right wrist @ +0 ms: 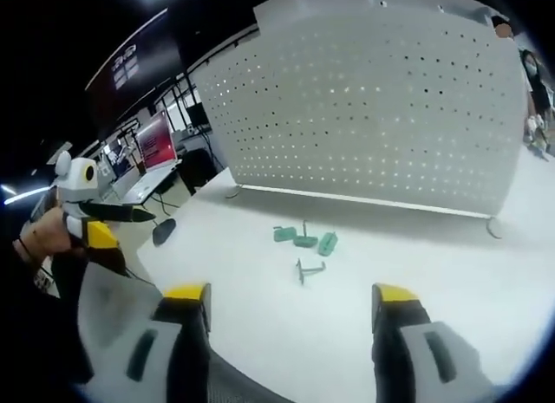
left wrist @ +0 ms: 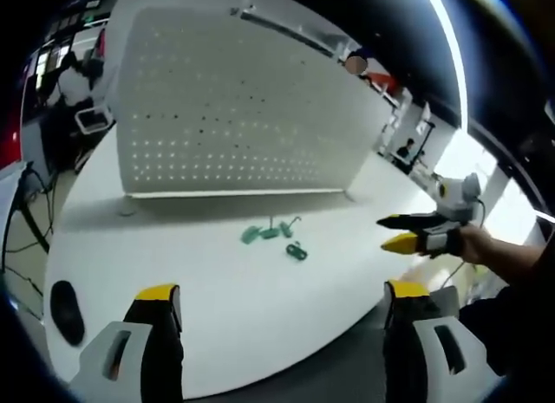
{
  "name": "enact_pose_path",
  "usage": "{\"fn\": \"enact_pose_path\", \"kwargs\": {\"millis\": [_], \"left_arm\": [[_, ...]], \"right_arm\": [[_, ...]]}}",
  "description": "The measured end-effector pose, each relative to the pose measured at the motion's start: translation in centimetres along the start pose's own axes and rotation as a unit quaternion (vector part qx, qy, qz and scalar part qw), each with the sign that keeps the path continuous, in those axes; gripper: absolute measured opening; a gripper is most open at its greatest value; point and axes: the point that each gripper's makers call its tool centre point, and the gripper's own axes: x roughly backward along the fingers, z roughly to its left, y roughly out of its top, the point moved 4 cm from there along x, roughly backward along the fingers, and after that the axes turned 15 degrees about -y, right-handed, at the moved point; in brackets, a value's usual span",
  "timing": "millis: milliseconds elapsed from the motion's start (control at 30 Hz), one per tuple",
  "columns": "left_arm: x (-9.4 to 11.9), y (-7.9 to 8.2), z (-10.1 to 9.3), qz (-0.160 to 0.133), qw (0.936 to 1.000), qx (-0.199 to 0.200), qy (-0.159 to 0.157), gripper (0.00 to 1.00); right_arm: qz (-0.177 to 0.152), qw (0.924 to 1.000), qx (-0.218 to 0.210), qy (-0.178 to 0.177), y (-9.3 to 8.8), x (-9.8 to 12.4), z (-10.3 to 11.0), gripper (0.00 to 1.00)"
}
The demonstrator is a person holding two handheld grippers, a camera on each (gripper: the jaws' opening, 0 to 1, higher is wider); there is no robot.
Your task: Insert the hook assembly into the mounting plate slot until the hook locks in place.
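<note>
Both claws hang wide apart and empty, well short of the work. Left claw (left wrist: 282, 303) hovers at the near edge of the worktop (left wrist: 217, 334), jaws spread, nothing between them; right claw (right wrist: 290, 303) the same, jaws spread over the white surface.

Dead ahead of each claw lie the green hook pieces (left wrist: 270, 232), a little cluster flat on the worktop, with a separate wire hook (right wrist: 309, 268) lying just nearer the right claw than the rest. How many pieces there are is too small to tell. Beyond them, further from both claws, stands the white perforated mounting plate (right wrist: 381, 108), upright on its feet, nothing hung on it yet.

Out to the right of the left claw, the right claw comes into the left gripper view, held in a person's hand (left wrist: 475, 244).

My read: nothing has been picked up, so the grab comes first. The risks: those pieces are small and lie flat, so a claw could skid them away or pinch two together; and a hook gripped crooked may jam in the slot instead of locking.
</note>
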Motion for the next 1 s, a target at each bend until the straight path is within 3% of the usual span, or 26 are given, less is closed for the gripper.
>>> {"fn": "enact_pose_path", "kwargs": {"millis": [167, 367, 667, 900, 1000], "left_arm": [[0.0, -0.2, 0.4, 0.001, 1.0, 0.007, 0.005, 0.98], [-0.8, -0.8, 0.6, 0.007, 0.9999, 0.014, 0.004, 0.97], [-5.3, -2.2, -1.0, 0.039, 0.9987, 0.014, -0.03, 0.94], [-8.8, -1.8, -2.0, 0.023, 0.997, 0.032, -0.067, 0.85], [-10.2, -1.5, -2.6, 0.024, 0.9947, 0.042, -0.09, 0.88]], "right_arm": [[0.001, 0.9999, 0.015, 0.006, 0.0, -1.0, 0.3, 0.6], [0.009, 0.9998, 0.016, 0.013, -0.2, -2.2, 0.3, 0.58], [0.016, 0.9998, 0.008, 0.011, -1.0, -2.2, -0.3, 0.58], [0.024, 0.9997, 0.008, 0.003, -2.0, -1.5, -1.5, 0.58], [0.027, 0.9996, 0.001, -0.003, -2.4, -1.1, -2.3, 0.58]]}}
